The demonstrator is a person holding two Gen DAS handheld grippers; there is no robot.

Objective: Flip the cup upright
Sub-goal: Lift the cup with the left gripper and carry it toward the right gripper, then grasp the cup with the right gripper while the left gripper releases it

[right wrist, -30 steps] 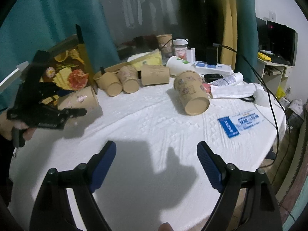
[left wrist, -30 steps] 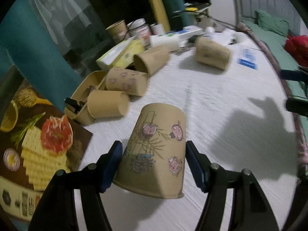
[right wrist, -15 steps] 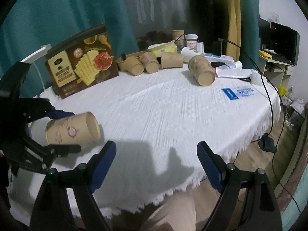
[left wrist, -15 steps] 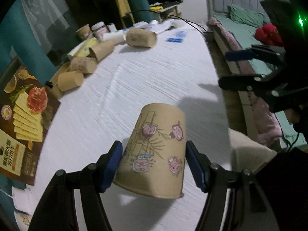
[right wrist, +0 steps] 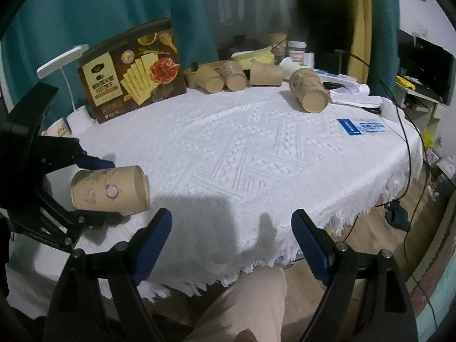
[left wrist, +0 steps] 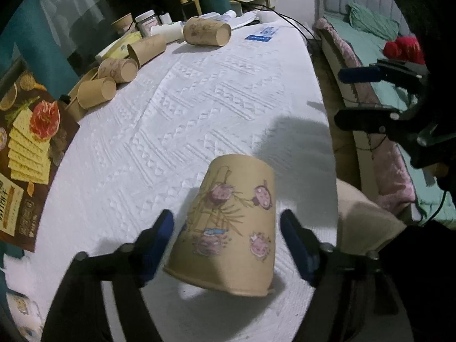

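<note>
I've got the tan paper cup printed with pink cartoon pigs (left wrist: 233, 225) low in the middle of my left wrist view, lying tilted on the white embossed tablecloth (left wrist: 199, 108) with its closed base pointing up the frame and its rim toward me. My left gripper (left wrist: 226, 245) has just been opening: the blue pads (left wrist: 159, 239) stand a little clear of the cup on both sides, the cup between them but not pressed. From the right wrist view that cup (right wrist: 111, 191) sits at the left edge, on its side near the table's near border, the left gripper (right wrist: 94, 188) bracketing it above and below. My right gripper (right wrist: 230, 242) hangs released at the bottom of the frame, nothing between its pads, over the fringed cloth edge. Upper middle, a loose paper cup (right wrist: 309, 94) lies on its side; left of it three more tipped cups (right wrist: 233, 75) sit in a row, beside a brown cracker box (right wrist: 134, 74) standing upright.
</note>
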